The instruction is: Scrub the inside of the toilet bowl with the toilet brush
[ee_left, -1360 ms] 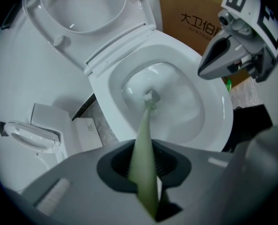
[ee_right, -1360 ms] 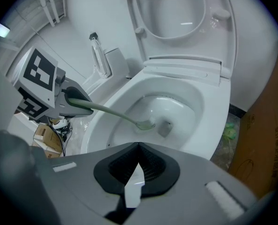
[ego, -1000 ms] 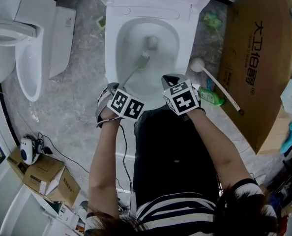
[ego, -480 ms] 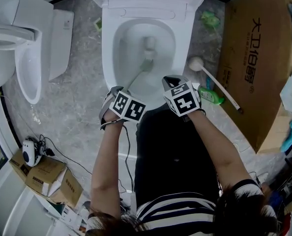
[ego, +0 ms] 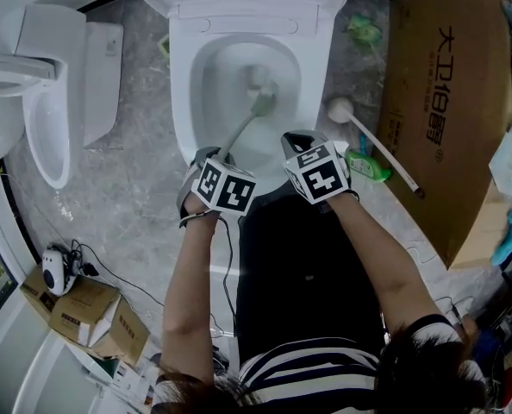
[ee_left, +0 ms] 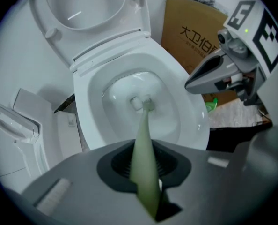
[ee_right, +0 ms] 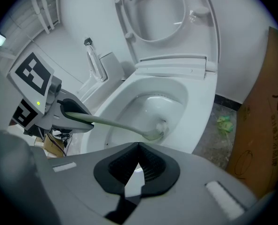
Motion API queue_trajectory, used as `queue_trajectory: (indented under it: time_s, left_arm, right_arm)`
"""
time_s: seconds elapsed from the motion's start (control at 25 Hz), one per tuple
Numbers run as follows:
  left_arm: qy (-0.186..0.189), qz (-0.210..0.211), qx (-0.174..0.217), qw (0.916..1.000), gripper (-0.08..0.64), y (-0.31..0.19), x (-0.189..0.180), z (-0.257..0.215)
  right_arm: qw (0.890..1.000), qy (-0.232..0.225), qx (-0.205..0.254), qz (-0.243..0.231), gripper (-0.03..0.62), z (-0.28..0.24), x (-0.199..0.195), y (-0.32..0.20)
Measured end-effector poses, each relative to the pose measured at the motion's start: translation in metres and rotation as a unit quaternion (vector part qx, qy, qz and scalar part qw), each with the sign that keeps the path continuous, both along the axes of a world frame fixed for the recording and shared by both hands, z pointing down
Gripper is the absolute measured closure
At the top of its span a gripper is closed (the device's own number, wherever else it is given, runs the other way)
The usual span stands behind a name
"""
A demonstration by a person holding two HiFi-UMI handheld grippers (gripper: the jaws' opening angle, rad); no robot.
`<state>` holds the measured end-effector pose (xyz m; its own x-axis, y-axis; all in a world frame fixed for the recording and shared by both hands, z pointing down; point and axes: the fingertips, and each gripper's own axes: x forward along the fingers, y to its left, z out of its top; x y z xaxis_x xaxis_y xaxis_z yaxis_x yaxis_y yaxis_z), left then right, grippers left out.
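Since the task turns on the brush, start with what holds it: the left gripper (ego: 213, 158) is closed tight on the near end of the pale green, long-handled plastic toilet brush (ego: 241, 129), the handle pinched between its dark pads. The right gripper (ee_right: 136, 168) has its jaws brought together on nothing and hangs over the front rim, just to the right of the handle, so the left arm alone does the work.

From the left gripper the brush's long axis runs forward, slightly rightward and down into the white ceramic toilet bowl (ego: 183, 84). Its bristled head (ego: 262, 102) sits low inside, at or just beside the drain opening; I cannot tell if it presses on the porcelain. Any scrubbing stroke would, I judge, pivot about that left-hand grip and sweep the head round the inner wall.

Beyond the bowl the white seat and lid (ee_left: 90, 13) stand raised. To the right, a large brown cardboard box (ego: 446, 102) bears black Chinese print beginning 大卫; the remaining characters are unclear.
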<state>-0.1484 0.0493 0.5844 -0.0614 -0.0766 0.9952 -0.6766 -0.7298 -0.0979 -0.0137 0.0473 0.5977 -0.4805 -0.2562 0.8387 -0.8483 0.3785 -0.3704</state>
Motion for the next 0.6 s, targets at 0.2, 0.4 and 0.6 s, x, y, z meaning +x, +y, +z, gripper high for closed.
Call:
queue_trajectory:
  time_s: [0.2,0.4,0.6]
  left_arm:
    - [-0.003,0.011,0.016,0.9998,0.560,-0.010,-0.001,-0.001]
    - [-0.008,0.025,0.055,0.9981,0.560,-0.027,-0.006,-0.007]
    - [-0.007,0.041,0.101,0.9940,0.560,-0.050,-0.004,-0.015]
  right_arm:
    - [1.000,0.000,-0.001,0.004,0.595,0.000,0.001,-0.005]
    - [1.000,0.003,-0.003,0.005,0.595,0.000,0.004,-0.011]
    - [1.000,0.003,0.000,0.008,0.595,0.001,0.003,-0.022]
